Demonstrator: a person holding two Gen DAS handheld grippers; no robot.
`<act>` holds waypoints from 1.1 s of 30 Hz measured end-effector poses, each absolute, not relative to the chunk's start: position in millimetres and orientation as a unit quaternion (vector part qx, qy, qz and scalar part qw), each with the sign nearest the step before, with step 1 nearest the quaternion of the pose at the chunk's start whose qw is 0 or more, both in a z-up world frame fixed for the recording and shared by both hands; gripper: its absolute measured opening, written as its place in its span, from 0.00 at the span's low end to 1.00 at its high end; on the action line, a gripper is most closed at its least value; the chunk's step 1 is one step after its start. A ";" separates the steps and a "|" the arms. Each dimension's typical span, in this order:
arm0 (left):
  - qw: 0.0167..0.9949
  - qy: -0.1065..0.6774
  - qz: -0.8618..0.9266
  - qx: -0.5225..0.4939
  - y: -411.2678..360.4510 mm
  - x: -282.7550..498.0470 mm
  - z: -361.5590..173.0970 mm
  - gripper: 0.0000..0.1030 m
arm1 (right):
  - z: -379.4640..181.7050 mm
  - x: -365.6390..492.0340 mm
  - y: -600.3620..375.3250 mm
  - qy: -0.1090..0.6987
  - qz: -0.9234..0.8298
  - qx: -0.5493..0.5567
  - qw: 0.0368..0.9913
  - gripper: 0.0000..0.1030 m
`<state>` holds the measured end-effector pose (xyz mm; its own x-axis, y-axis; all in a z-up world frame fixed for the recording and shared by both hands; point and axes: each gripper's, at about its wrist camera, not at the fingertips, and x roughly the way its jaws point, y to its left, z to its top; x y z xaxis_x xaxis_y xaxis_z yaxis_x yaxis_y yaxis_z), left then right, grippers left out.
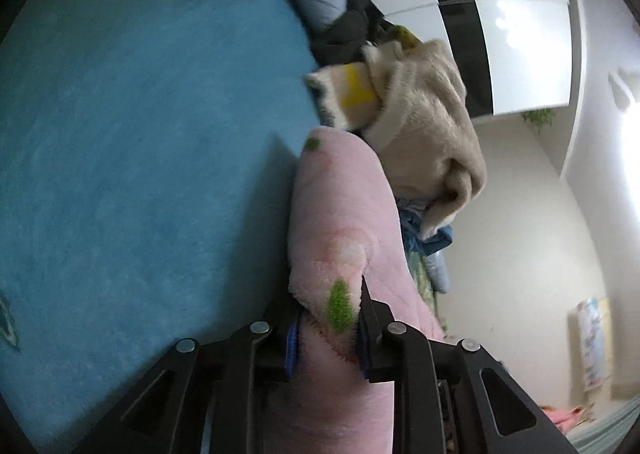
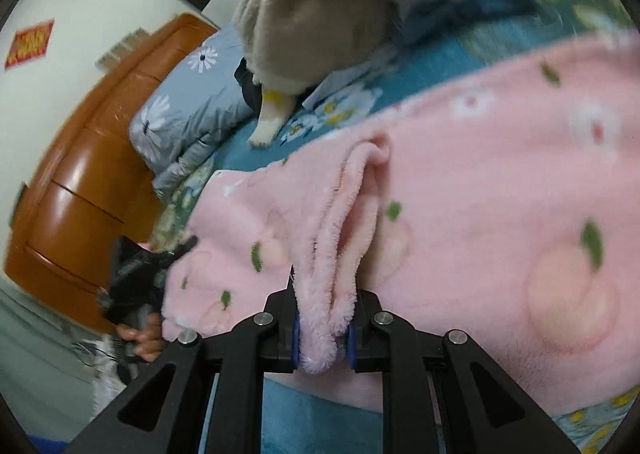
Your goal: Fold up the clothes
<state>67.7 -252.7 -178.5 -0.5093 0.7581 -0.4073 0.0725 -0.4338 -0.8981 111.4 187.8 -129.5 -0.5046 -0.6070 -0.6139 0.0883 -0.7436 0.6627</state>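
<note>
The pink fleece garment [image 2: 480,194], printed with peaches and green leaves, is gripped by both grippers. A bunched fold of its edge sits between the jaws of the right gripper [image 2: 322,318], which are narrow and pressed on the fleece; the rest spreads ahead and to the right of them over the blue bedspread [image 2: 432,62]. The left gripper [image 1: 326,318] has its jaws narrow around another part of the same garment [image 1: 340,214], which runs straight ahead from them. Beyond both sets of jaws lies a beige garment [image 1: 424,134] on a heap of dark clothes [image 1: 352,30], with a wooden headboard [image 2: 80,182] left of the right jaws
</note>
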 end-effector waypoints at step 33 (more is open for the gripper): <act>0.163 -0.255 0.855 -0.421 -196.1 115.4 -110.0 0.43 | -127.5 58.6 208.6 -0.326 -0.816 0.443 0.178 0.21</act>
<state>115.4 -196.1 -110.0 -0.5928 0.4934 -0.6365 -0.0645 -0.8169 -0.5731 58.6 208.6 -127.5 -0.5439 -0.5784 -0.6080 0.0010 -0.7250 0.6887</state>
